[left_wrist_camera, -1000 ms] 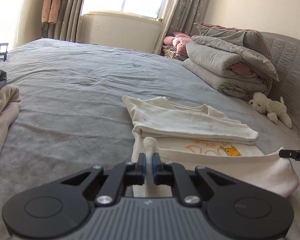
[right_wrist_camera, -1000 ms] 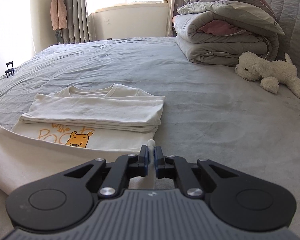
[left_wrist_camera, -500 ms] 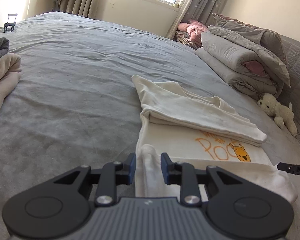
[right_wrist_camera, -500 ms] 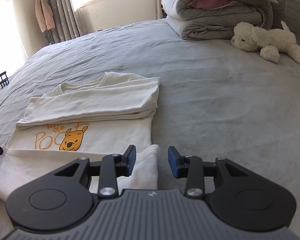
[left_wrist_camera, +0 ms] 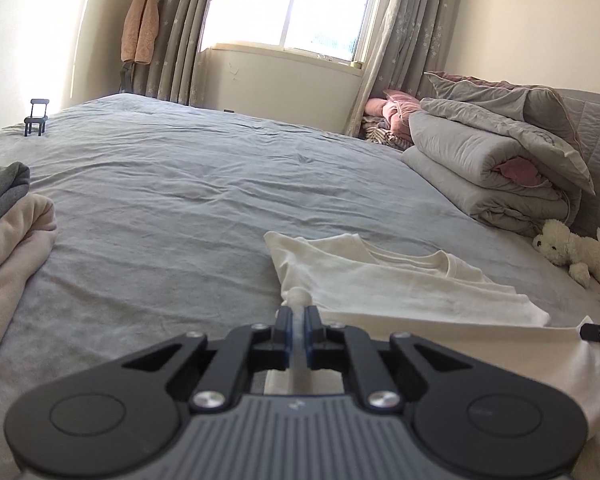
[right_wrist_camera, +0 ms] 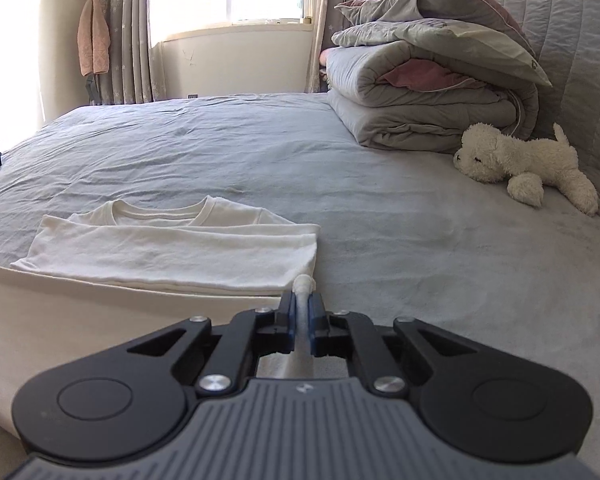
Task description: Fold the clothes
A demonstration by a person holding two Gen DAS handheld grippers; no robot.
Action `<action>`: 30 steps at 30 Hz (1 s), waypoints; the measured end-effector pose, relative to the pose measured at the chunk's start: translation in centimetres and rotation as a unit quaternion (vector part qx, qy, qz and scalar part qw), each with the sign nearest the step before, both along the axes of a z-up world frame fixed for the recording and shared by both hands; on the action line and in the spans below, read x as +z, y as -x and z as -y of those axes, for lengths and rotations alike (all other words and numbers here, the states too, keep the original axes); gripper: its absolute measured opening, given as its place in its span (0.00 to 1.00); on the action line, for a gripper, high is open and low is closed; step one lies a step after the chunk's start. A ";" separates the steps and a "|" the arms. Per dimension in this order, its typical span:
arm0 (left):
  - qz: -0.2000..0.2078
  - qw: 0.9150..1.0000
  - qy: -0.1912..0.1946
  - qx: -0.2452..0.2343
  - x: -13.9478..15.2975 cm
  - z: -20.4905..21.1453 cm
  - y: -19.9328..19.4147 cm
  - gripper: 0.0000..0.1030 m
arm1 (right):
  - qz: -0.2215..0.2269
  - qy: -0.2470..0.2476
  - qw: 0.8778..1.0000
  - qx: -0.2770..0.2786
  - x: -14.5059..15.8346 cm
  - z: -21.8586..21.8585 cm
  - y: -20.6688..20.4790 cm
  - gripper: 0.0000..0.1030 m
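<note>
1. We are over a wide grey bed [right_wrist_camera: 380,184] in a sunlit bedroom, with a rolled duvet [right_wrist_camera: 420,96] and a plush dog [right_wrist_camera: 528,168] at its far right, and a pile of folded clothes [left_wrist_camera: 12,248] at its left edge
2. The cream T-shirt [right_wrist_camera: 172,248] lies in front of us on the bed, its sleeves and sides already folded in, collar at the far end
3. Half a second ago both sets of fingers stood spread over the hem; now the left gripper [left_wrist_camera: 296,318] pinches the near left hem corner and the right gripper [right_wrist_camera: 302,306] pinches the near right one, a nub of cloth poking out past each tip
4. Both grippers have come up a little, and the hem now hangs as a raised band between them, hiding the bear print that showed earlier
5. We judge the regrasp is done and the bottom-to-collar fold is starting; carrying both corners evenly towards the collar should keep the edges square
</note>
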State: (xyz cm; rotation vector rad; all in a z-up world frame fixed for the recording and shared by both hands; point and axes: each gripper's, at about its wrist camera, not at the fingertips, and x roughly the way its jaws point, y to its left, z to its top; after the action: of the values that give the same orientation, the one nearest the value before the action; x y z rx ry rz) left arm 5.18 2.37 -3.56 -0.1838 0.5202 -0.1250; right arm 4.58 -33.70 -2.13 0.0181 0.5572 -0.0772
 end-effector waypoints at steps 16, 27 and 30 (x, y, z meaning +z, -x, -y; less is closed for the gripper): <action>-0.039 0.998 -0.045 0.016 -4.2 1.1 -3.5 0.08 | -0.046 0.020 0.999 -0.011 -4.7 0.1 -4.1 0.07; -0.005 1.000 -0.002 -0.004 -0.8 2.5 -2.1 0.34 | -0.001 -0.039 0.999 0.009 -0.6 -1.3 -2.0 0.40; -0.017 0.998 0.007 -0.059 -1.5 4.6 -1.6 0.35 | -0.018 -0.048 0.997 0.061 -1.4 -3.9 -1.6 0.40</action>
State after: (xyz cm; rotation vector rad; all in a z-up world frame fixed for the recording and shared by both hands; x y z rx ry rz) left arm 6.76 -2.19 -5.07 -0.1690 0.5650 -0.2401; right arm 6.21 -29.75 -3.53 0.0764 0.5971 0.0677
